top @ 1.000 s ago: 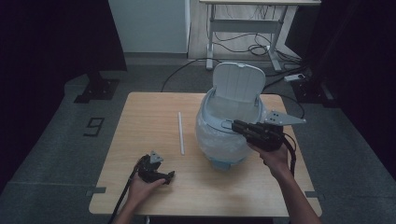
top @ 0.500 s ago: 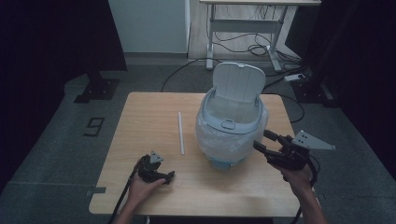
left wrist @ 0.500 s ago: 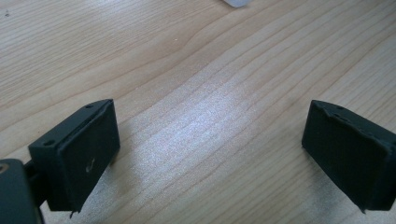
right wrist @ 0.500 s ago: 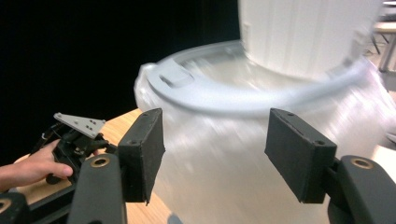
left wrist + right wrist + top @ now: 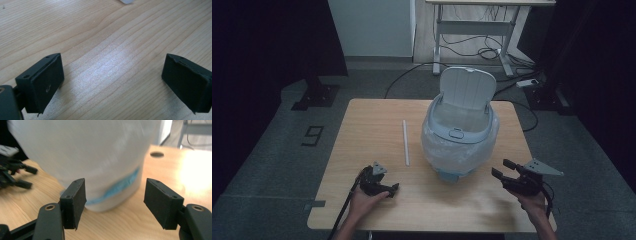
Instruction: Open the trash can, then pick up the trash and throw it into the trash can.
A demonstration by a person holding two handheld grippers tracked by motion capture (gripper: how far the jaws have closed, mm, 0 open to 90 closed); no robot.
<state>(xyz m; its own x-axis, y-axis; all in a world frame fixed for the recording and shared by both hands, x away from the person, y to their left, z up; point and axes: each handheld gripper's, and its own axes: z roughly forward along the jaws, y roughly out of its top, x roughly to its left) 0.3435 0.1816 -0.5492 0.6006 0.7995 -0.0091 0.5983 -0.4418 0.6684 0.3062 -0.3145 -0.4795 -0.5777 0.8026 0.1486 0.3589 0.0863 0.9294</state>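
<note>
- Left tool (image 5: 388,190): low on bench (image 5: 362,125) near front-left edge, black matte blocks w/ flat pads, jaws wide apart, nothing between; pale wood grain under them.
- Straw (image 5: 405,142): thin white stick, lies flat on the wood, just left of bin.
- Bin (image 5: 460,135): round, pale grey plastic, crinkly clear bag liner over rim, blue base band, hinged lid upright; mid-bench, right of centre.
- Right tool (image 5: 503,168): front-right, jaws apart, empty, pointed at bin's base, near but apart; grey three-cornered plate on top.
</note>
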